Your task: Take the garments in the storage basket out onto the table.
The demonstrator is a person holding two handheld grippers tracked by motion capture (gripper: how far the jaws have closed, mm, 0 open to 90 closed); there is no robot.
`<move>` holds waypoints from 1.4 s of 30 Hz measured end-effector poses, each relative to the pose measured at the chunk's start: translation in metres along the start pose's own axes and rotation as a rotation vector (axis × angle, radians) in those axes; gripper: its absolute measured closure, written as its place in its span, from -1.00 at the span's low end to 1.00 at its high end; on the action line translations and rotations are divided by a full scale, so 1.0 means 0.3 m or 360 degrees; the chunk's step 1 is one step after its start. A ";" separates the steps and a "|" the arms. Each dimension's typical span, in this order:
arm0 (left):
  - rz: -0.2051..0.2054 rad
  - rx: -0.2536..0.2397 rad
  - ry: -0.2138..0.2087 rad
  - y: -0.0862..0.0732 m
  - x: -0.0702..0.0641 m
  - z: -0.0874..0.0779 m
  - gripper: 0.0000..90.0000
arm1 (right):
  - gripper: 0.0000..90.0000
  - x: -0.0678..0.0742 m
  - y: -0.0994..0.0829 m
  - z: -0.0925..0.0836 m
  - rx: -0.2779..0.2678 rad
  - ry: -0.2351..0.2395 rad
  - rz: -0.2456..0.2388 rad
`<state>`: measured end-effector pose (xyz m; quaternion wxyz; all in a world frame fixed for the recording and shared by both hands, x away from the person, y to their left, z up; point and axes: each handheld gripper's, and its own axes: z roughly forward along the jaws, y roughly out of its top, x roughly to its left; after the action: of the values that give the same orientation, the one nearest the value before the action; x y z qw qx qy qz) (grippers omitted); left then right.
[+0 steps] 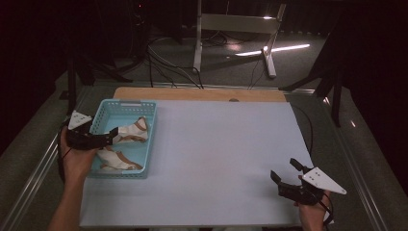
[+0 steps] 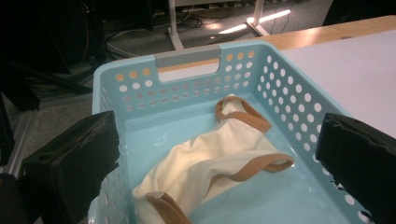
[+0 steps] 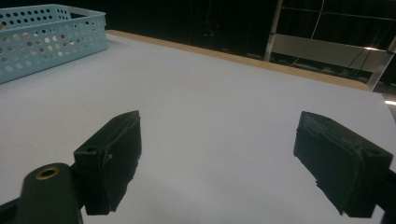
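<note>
Two cream cloth garments with tan elastic bands lie in the pale blue perforated plastic basket at the table's left edge, neither yet lifted. The left gripper hangs over them, jaws spread wide. The right gripper, jaws equally wide, waits well apart over the bare white tabletop; removal looks barely begun.

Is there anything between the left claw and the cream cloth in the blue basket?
Nothing visible. The open left claw hangs over the perforated light-blue plastic basket, and the cream cloth with tan straps lies uncovered below its jaws.
</note>
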<state>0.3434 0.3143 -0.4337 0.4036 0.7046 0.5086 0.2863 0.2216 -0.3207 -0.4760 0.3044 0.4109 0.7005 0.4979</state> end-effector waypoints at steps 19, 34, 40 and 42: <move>-0.0033 0.0166 0.0033 0.004 0.035 0.081 -0.99 | -0.66 -0.001 0.001 0.003 0.0001 0.0002 -0.0006; -0.0099 0.0368 0.0030 -0.014 0.045 0.149 -0.87 | -0.66 -0.002 0.001 0.001 -0.0002 0.0001 -0.0005; -0.0071 0.0495 0.0046 -0.010 0.036 0.179 -0.67 | -0.66 -0.002 0.002 0.000 -0.0003 0.0001 -0.0001; -0.0100 0.0516 0.0039 -0.010 0.033 0.191 -0.64 | -0.66 -0.002 0.002 0.000 -0.0006 0.0002 -0.0002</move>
<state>0.3917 0.3084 -0.4654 0.2872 0.7406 0.5749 0.1963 0.2219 -0.3210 -0.4753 0.3051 0.4096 0.7000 0.4992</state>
